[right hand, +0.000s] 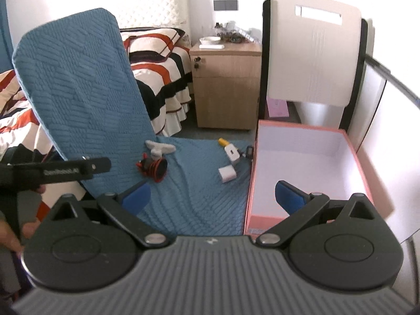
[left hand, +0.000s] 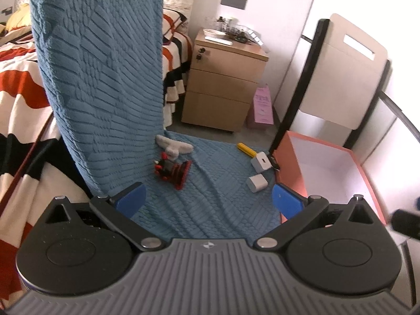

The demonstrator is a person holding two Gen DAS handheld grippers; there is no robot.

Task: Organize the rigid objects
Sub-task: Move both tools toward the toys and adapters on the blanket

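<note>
Left gripper point(left hand: 208, 200) and right gripper point(right hand: 212, 197), jaws apart and holding nothing. Pink box point(right hand: 354, 157), right of frame, contains nothing; white adapters point(right hand: 227, 173), yellow block point(right hand: 223, 141) and red-black toy point(right hand: 155, 168) lie mid-frame on blue blanket point(right hand: 199, 199). Sorting apparently not begun.

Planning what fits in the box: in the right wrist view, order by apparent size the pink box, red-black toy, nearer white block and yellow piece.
1. pink box
2. red-black toy
3. nearer white block
4. yellow piece, though farthest away, so unsure.
</note>
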